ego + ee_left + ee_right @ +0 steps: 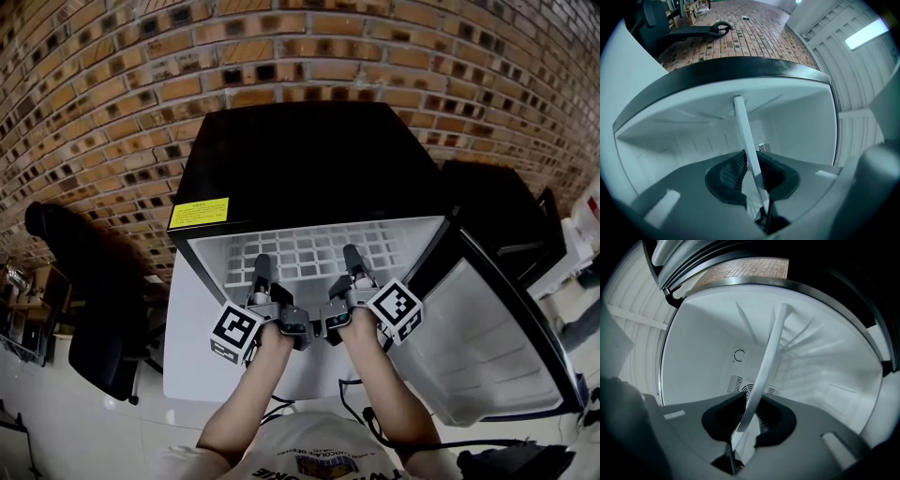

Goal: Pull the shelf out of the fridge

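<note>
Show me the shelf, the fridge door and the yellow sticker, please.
shelf point(307, 247): head view, middle of its white grid.
fridge door point(483, 347): head view, its white inner panel.
yellow sticker point(199, 213): head view, its centre.

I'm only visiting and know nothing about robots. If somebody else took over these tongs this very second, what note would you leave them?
Grips: the left tongs are shut on the front edge of the shelf. The right tongs are shut on the same edge, further right.
Things: the white grid shelf sits inside the black fridge, whose door stands open at the right.
Done: door open, both grips taken.
Left: pull the shelf straight out toward you, probably with both hands moving evenly so it doesn't jam.
</note>
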### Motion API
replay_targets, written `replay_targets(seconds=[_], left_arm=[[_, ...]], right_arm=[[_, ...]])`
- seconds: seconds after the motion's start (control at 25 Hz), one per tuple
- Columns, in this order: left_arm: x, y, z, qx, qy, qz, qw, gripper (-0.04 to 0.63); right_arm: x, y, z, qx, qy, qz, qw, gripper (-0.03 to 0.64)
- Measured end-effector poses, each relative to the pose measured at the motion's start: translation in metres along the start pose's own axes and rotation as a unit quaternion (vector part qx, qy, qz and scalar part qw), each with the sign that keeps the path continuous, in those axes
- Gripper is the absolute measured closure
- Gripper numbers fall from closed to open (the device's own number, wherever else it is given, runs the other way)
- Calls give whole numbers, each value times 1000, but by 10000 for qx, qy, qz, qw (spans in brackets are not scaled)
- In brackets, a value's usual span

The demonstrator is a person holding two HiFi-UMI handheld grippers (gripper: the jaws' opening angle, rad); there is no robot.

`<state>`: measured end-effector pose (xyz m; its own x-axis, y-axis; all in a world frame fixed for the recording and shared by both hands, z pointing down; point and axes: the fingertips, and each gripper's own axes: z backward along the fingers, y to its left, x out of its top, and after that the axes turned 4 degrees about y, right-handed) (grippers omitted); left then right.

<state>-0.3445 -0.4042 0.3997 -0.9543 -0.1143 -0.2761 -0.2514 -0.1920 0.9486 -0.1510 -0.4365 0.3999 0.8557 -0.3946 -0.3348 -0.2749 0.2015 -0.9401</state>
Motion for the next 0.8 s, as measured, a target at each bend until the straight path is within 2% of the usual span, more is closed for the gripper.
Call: replay_targets(seconds=[0.28, 0.44, 0.64, 0.8], left_arm=[[-2, 0, 6, 180, 67, 133, 9997, 563], [-7, -6, 26, 75, 35, 64, 9999, 560], [-15, -9, 46, 78, 124, 117, 9998, 561], [-18, -12, 62, 39, 46, 169, 9998, 561]], right_arm=[[-2, -2, 5, -158, 55, -247, 9996, 565], [-7, 2, 25, -124, -11, -185, 9998, 563], [-13, 2, 47, -151, -7, -228, 9996, 564], [-18, 6, 60, -47, 46, -211, 9998, 563]])
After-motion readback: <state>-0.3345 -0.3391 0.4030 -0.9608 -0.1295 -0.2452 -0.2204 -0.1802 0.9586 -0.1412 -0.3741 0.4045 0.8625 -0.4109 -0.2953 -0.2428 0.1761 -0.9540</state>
